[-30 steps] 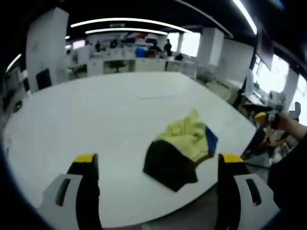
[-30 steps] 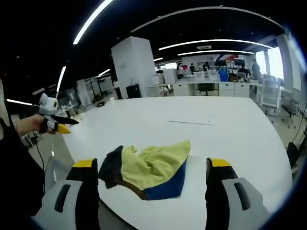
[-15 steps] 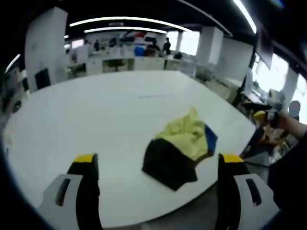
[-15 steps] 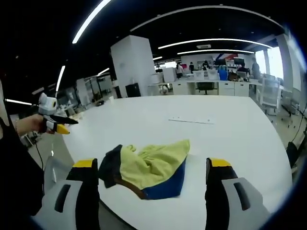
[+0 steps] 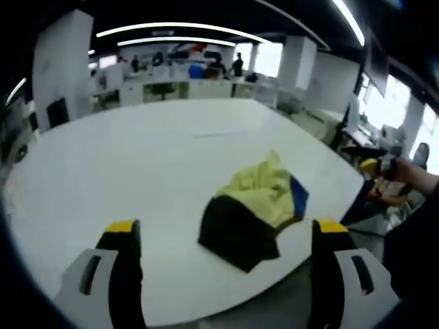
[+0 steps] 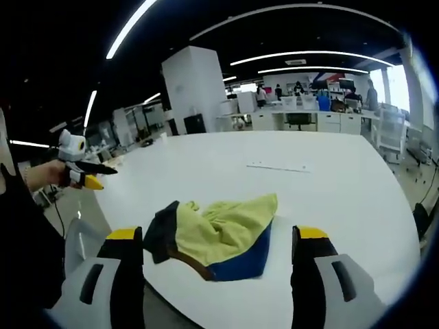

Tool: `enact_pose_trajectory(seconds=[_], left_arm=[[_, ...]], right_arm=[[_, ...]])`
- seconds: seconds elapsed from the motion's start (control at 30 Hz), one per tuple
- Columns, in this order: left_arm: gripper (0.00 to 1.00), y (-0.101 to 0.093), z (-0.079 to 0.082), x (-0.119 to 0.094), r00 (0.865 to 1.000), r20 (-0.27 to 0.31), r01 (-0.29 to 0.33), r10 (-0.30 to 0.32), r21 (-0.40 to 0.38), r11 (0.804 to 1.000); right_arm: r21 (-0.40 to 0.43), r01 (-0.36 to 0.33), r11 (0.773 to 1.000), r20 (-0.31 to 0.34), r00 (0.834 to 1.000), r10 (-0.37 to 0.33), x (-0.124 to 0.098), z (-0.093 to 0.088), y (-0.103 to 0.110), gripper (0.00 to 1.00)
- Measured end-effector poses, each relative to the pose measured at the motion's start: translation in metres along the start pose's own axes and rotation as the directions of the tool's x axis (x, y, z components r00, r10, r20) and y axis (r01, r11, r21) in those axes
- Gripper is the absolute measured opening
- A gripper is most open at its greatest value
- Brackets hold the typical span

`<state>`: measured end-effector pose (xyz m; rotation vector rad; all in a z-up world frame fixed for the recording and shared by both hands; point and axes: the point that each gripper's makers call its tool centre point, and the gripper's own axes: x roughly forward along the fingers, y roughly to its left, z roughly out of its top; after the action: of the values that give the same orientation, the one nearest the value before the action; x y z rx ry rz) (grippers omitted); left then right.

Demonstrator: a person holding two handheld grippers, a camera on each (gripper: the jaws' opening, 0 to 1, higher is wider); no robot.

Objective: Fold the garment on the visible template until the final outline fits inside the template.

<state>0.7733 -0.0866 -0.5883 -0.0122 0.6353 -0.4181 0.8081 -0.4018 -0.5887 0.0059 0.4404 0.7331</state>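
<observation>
From my left gripper (image 5: 223, 236), both jaws stand wide apart and hold nothing, hanging over the near edge of the white table (image 5: 123, 157). Just beyond them the garment (image 5: 254, 209) lies crumpled in a heap near that edge, apart from both jaws. Its long axis runs from the black part nearest me up and away toward the yellow peak, slanting to the right of the view; a blue panel shows along its right side. Off the table's right edge I see my right gripper (image 5: 376, 166) held in a hand, its yellow tips toward the table; whether it is parted I cannot tell from there.

From my right gripper (image 6: 216, 240), the jaws are likewise spread and empty, low at the table (image 6: 329, 178) edge. The garment (image 6: 216, 229) sits between and just past them, touching neither. Here its long axis lies across the view: black end to the left, yellow middle rising to a point at the right, blue underside facing me. A thin faint line (image 6: 278, 166) marks the tabletop well beyond the heap. Nothing lies between either gripper and the cloth. At left, off the table, a hand holds my left gripper (image 6: 86, 177), pointing right. Farther back stand a white pillar (image 6: 195, 89), desks and people under ceiling light strips.
</observation>
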Motion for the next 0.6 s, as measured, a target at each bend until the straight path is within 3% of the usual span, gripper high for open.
enact_pose_trajectory(seconds=[0.43, 0.6], left_arm=[[0.95, -0.015, -0.016, 0.012, 0.999, -0.029, 0.032, -0.033, -0.011, 0.999], [0.91, -0.023, -0.022, 0.022, 0.997, -0.042, 0.061, -0.061, -0.006, 0.998]], right_arm=[[0.010, -0.033, 0.999, -0.030, 0.999, 0.034, 0.010, -0.013, 0.002, 0.83], [0.014, -0.039, 0.999, -0.046, 0.998, 0.040, 0.011, -0.024, 0.001, 0.74]])
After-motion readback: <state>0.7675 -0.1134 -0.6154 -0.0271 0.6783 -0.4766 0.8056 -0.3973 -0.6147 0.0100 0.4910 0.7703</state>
